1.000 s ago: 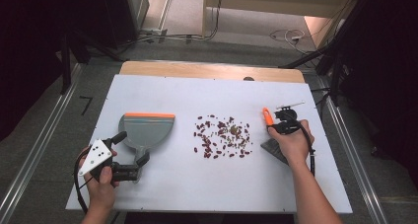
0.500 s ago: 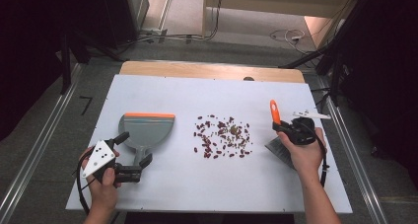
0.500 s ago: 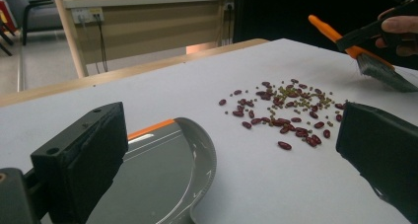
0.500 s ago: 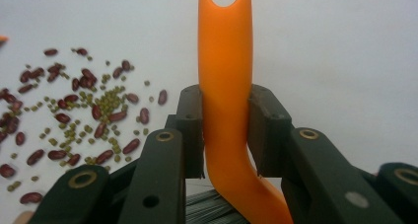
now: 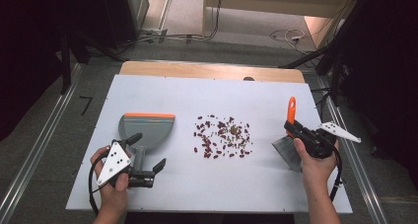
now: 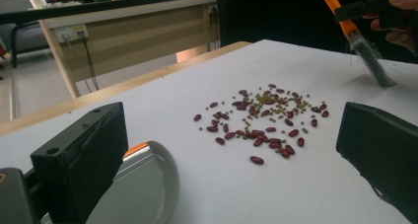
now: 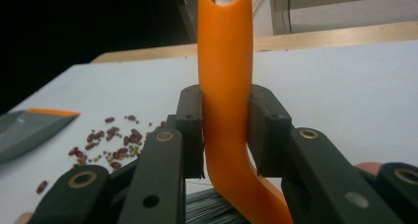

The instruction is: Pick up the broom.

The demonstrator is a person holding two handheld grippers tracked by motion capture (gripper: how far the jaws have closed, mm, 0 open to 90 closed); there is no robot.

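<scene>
Pinching the orange handle of a small brush (image 5: 289, 135), the right gripper (image 5: 296, 133) has its jaws pressed tight against both sides of the plastic stem, as the right gripper view shows with the handle (image 7: 224, 86) standing upright between the pads. The brush looks light and stiff in the handle but soft in its grey bristles, which splay against the white table (image 5: 162, 93) at the right of a loose scatter of red and green beans (image 5: 223, 136); a hold on the narrow stem just above the bristle head seems the sensible place, since it gives control over the sweep, though smooth plastic could twist in the pads. The beans themselves are small, hard and likely to roll or skip if struck too briskly. The right hand (image 5: 315, 157) is angled so the handle leans away from the person and the bristles point down and towards the pile. The left gripper (image 5: 148, 157) is held low over the table with its jaws spread wide and nothing between them, hovering above the handle of a grey dustpan (image 5: 146, 130) with an orange lip, which lies flat to the left of the beans.
</scene>
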